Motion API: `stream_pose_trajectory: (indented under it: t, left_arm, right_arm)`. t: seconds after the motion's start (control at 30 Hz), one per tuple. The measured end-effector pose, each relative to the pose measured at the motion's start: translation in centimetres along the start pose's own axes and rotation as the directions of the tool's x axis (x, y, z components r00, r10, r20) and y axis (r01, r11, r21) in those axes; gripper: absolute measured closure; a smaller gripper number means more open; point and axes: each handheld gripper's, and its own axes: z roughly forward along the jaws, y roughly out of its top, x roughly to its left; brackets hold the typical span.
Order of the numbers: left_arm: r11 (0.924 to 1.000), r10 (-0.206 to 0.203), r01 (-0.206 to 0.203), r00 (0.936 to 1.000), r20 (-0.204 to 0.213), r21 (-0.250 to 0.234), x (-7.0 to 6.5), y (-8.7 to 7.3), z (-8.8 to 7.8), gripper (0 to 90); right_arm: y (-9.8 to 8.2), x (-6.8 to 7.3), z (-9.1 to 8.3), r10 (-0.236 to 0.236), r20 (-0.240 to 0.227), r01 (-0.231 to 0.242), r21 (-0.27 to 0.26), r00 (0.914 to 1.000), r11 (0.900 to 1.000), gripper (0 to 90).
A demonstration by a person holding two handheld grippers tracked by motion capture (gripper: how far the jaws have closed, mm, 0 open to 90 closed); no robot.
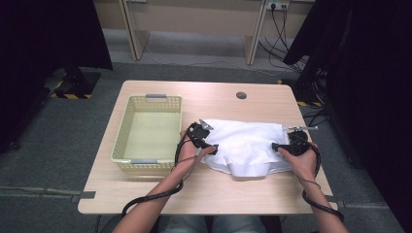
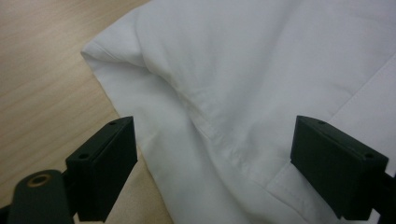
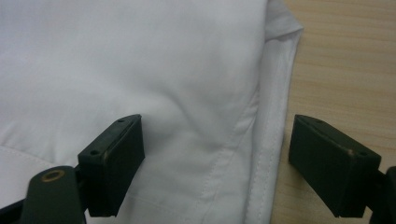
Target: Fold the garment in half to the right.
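Note:
A folded white garment [image 1: 245, 145] lies on the wooden table [image 1: 209, 194], right of centre. My left gripper [image 1: 214, 148] sits at the garment's left edge, and in the left gripper view the white cloth [image 2: 243, 79] runs between its wide-apart jaws [image 2: 215, 172] without being pinched. At the garment's right edge my right gripper [image 1: 276, 147] points inward. In the right gripper view the cloth's seamed edge [image 3: 266, 140] lies between the spread jaws [image 3: 217, 168], with neither pad pressing on it.
A pale yellow plastic basket [image 1: 121, 141] with nothing in it stands on the table's left half. A round cable hole [image 1: 241, 95] sits near the far edge. Black cables [image 1: 145, 199] trail from both grippers over the near edge.

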Motion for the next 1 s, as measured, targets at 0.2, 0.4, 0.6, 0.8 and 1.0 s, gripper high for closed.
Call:
stream_pose_trajectory:
  t: [0.2,0.4,0.6,0.8,1.0]
  left_arm:
    - [0.9993,-0.015,0.016,0.9998,-0.013,0.035,0.1,-0.2,0.7,13.8]
    - [0.9967,-0.058,0.059,0.9983,-0.011,0.056,-0.1,0.2,1.0,15.1]
    - [0.9978,-0.054,0.054,0.9985,-0.006,0.039,-0.2,0.2,1.1,19.4]
    - [0.9986,-0.048,0.048,0.9988,-0.002,0.024,-0.8,0.5,1.3,25.3]
    - [0.9984,-0.056,0.056,0.9984,0.001,0.011,-1.0,0.9,1.7,31.7]
  right_arm:
    - [0.1,0.0,0.2,-0.001,-0.001,0.001,0.002,1.0000,1.000,18.3]
    - [0.1,0.0,0.3,-0.016,0.003,0.016,0.001,0.9999,1.000,18.3]
    - [0.1,-0.2,0.4,-0.029,0.007,0.029,0.000,0.9995,1.000,18.1]
    - [0.4,-0.7,0.6,-0.029,0.021,0.029,-0.004,0.9994,1.000,18.5]
    - [0.7,-1.2,0.8,-0.027,0.024,0.027,-0.006,0.9993,1.000,19.3]
